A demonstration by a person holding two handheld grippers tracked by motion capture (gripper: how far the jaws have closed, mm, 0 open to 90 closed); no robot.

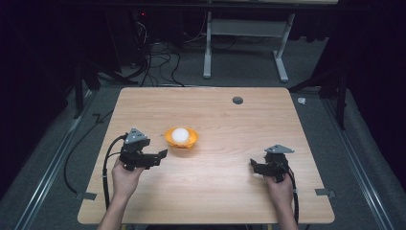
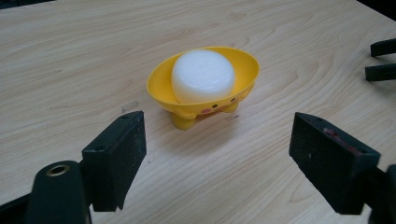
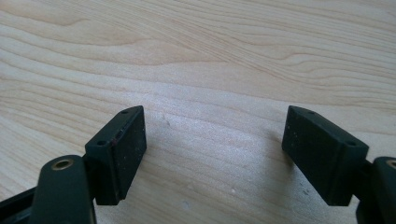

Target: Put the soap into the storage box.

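Note:
A small yellow footed bowl [image 1: 181,138] [image 2: 243,70] stands left of the middle of the wooden table [image 1: 230,124]. In it rests a white round puck-like lump [image 1: 180,134] [image 2: 203,74]. My left gripper [image 1: 160,156] [image 2: 217,140] is open, pointing at the bowl from its near left, a short gap away, with nothing between its jaws. Over bare wood at the front right, my right gripper [image 1: 254,167] [image 3: 215,140] is open and holds nothing. Its two jaw tips [image 2: 383,60] show at the right edge of the left gripper view.
A grey round plug [image 1: 237,100] sits in the tabletop near the far edge. Cables [image 1: 158,62] and a white frame [image 1: 244,33] lie on the floor beyond the table. A black cable [image 1: 106,167] trails from the left gripper.

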